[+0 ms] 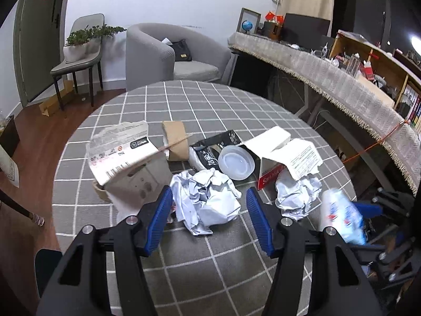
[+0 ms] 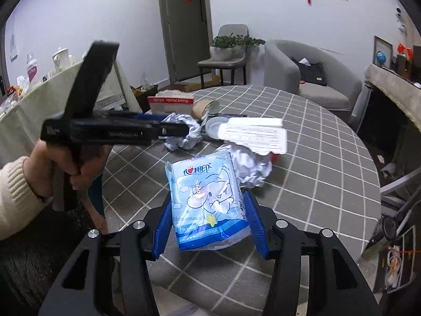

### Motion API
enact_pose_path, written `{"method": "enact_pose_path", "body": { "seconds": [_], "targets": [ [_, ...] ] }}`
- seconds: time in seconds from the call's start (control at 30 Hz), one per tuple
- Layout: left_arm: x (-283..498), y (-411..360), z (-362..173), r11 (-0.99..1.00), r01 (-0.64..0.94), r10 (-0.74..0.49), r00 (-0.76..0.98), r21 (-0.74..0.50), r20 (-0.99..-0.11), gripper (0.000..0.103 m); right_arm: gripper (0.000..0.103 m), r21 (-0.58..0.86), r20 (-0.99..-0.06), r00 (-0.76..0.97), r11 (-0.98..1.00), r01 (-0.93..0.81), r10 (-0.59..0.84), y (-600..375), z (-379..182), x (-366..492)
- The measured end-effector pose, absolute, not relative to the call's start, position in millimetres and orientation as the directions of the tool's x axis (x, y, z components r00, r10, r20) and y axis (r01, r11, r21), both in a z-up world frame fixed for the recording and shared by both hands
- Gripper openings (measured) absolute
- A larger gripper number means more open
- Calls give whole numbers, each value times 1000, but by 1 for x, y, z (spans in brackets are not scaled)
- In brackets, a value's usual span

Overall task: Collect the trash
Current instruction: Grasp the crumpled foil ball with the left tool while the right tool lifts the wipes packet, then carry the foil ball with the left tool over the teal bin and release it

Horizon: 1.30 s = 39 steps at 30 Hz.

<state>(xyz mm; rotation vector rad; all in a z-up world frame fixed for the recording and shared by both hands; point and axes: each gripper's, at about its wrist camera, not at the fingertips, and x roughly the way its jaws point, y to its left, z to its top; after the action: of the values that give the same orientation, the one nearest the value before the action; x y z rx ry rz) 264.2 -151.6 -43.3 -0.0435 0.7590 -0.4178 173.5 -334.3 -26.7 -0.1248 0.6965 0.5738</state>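
Trash gathered on the round checked table, one tissue pack already gripped.

From the left wrist view, the left gripper (image 1: pixel 209 217) stood wide apart around a crumpled white paper ball (image 1: pixel 208 201) on the table (image 1: pixel 184 100), pads not touching it; behind the ball lay a clear plastic lid (image 1: pixel 236 162) and a torn carton (image 1: pixel 118 150). From the right wrist view, the right gripper (image 2: pixel 208 225) clamped a blue tissue pack (image 2: pixel 208 200) above the table, in front of another paper ball (image 2: pixel 251 167).

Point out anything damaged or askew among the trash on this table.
The white carton lies on its side, its flap torn open with a ragged edge. The printed cardboard box is ripped too. Two paper balls are crumpled. The clear plastic lid leans against the carton.
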Motion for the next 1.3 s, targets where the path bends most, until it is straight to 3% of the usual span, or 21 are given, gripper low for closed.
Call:
{"method": "enact_pose_path", "body": {
  "seconds": [0.17, 0.67, 0.8, 1.3],
  "targets": [
    [266, -155, -47, 922, 339, -373, 649, -186, -663, 49, 53, 113, -598, 655, 858, -501, 462, -347, -16, 174],
    [222, -137, 18, 920, 360, -381, 727, -156, -571, 49, 53, 247, -475, 716, 858, -450, 512, -330, 19, 191],
    [209, -119, 26, 934, 338, -342, 745, -117, -573, 49, 53, 258, -471, 710, 852, -456, 523, -309, 24, 196],
    [190, 14, 2, 978, 149, -209, 770, -148, -604, 49, 53, 230, -533, 616, 800, -554, 580, -181, 15, 208]
  ]
}}
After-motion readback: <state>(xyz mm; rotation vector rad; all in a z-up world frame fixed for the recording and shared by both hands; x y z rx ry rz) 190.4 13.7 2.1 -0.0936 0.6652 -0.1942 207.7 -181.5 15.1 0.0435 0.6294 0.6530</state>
